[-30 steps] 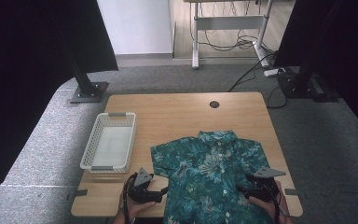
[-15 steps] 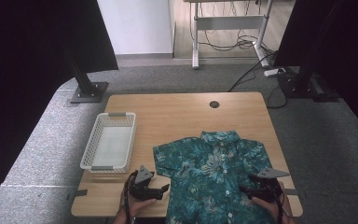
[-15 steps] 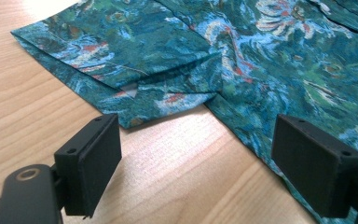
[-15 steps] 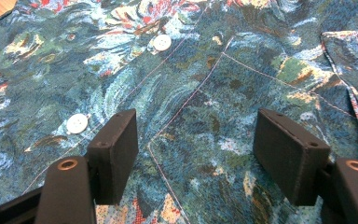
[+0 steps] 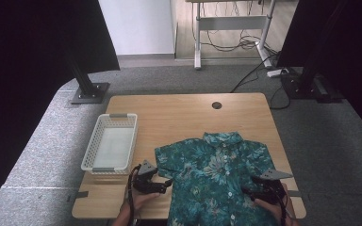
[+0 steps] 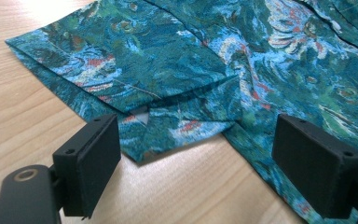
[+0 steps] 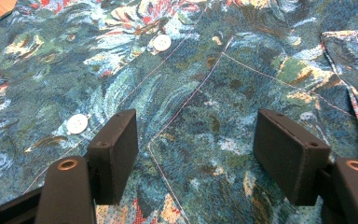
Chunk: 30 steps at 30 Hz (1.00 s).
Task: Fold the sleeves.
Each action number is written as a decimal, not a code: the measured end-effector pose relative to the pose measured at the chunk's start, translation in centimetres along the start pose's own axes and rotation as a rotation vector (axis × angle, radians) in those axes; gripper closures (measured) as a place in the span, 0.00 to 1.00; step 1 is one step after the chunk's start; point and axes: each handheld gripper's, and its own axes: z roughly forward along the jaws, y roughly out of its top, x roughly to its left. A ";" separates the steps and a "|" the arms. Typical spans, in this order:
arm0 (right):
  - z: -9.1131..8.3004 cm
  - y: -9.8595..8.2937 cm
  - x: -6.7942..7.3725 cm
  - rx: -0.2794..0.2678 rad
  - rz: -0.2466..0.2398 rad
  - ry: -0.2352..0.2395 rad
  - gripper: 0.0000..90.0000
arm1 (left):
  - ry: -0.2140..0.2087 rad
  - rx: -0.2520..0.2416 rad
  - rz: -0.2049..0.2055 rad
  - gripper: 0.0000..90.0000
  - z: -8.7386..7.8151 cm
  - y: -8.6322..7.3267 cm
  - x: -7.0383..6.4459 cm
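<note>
A wooden table [image 5: 188,117] stands on grey carpet between dark curtains, with a desk frame and loose cables behind it. From the high view, a teal floral shirt [image 5: 217,181] lies flat and buttoned at the table's near edge, collar away from the person, hem over the edge; an empty white basket [image 5: 109,148] sits just to its left. The left gripper [image 5: 167,182] rests at the shirt's left sleeve, the right gripper [image 5: 246,190] on the shirt's right side.

In the left gripper view, the jaws stand spread, low over the wood, facing the sleeve hem [image 6: 177,126], nothing pinched.

In the right gripper view, the jaws gape over the chest pocket [image 7: 223,135] near two white buttons [image 7: 77,123].

Folding appears not yet begun: no fold made, shirt outside the basket.
</note>
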 end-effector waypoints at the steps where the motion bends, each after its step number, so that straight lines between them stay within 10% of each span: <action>1: 0.0 0.0 0.0 0.000 0.000 0.000 0.34 | -0.003 0.003 -0.002 0.16 0.1 0.1 0.1; 14: 0.1 0.1 0.0 -0.011 0.031 0.017 0.32 | 0.005 0.012 -0.028 0.16 1.6 1.9 1.4; 30: 1.4 1.1 4.3 -0.019 -0.070 0.124 0.32 | 0.025 0.048 -0.044 0.16 3.4 3.4 3.3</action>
